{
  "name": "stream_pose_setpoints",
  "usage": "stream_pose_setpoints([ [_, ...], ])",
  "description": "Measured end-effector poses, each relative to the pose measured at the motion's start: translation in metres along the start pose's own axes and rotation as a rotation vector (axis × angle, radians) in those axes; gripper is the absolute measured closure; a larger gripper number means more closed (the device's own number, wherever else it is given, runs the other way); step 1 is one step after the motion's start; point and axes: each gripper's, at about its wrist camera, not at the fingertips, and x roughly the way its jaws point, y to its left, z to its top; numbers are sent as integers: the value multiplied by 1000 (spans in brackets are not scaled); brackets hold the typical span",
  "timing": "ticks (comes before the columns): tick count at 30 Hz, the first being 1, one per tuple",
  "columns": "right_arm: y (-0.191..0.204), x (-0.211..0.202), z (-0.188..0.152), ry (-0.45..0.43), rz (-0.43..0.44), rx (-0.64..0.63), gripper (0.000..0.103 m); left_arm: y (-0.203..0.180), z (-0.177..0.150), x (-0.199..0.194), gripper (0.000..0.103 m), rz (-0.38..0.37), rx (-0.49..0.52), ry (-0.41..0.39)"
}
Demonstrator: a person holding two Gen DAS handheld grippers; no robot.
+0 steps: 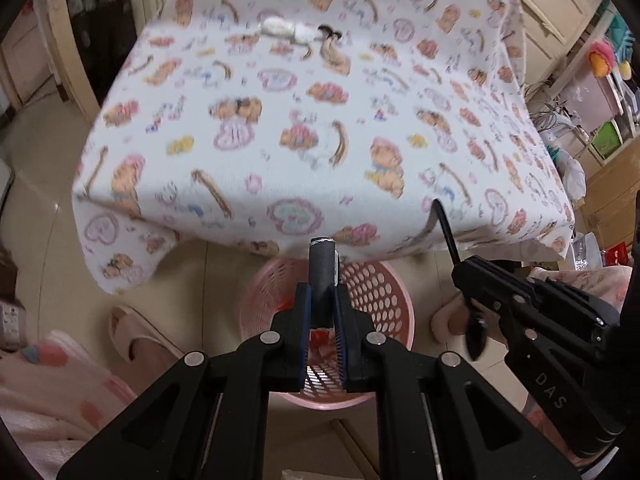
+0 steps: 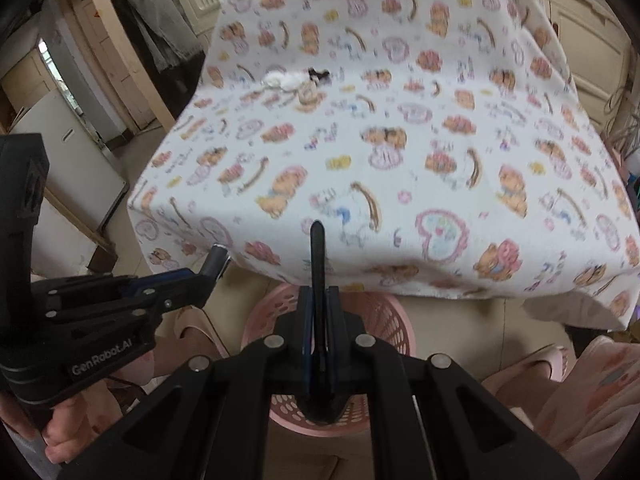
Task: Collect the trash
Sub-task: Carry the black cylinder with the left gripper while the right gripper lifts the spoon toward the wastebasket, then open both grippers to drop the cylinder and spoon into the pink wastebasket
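Observation:
My left gripper [image 1: 322,292] is shut on a dark grey cylinder [image 1: 322,264] that stands up out of its jaws, right above a pink perforated basket [image 1: 380,292] on the floor. Beside it, my right gripper [image 1: 460,272] is shut on a black plastic spoon [image 1: 446,232], handle up and bowl hanging below. In the right wrist view the spoon [image 2: 317,252] is pinched in the right gripper [image 2: 318,296] over the basket [image 2: 372,320]; the left gripper [image 2: 204,276] with its cylinder [image 2: 216,260] is at the left. A crumpled white tissue [image 1: 280,28] and a small dark scrap [image 1: 330,33] lie far back on the table.
The table [image 1: 320,120] wears a cartoon-print cloth whose front edge overhangs the basket. A slippered foot [image 1: 132,336] stands on each side of the basket. A cluttered shelf [image 1: 600,100] is at the right, cupboards behind. A hand [image 2: 60,440] grips the left tool.

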Motion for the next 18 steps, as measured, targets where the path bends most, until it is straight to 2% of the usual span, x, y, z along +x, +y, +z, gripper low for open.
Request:
stream_pose_setpoints([
  [6,2,17,-7,57,20,0,98,0,-2,19,93,-23,-12,84],
  [11,-2,40,-13,115,3,14,98,-10,-8,36,93,1,26,157],
  [15,-8,62,-19,173,-23,21,98,-17,-13,40,93,-11,50,187],
  [18,-16,73,-25,213,-32,52,98,-16,-16,43,93,7,52,206],
])
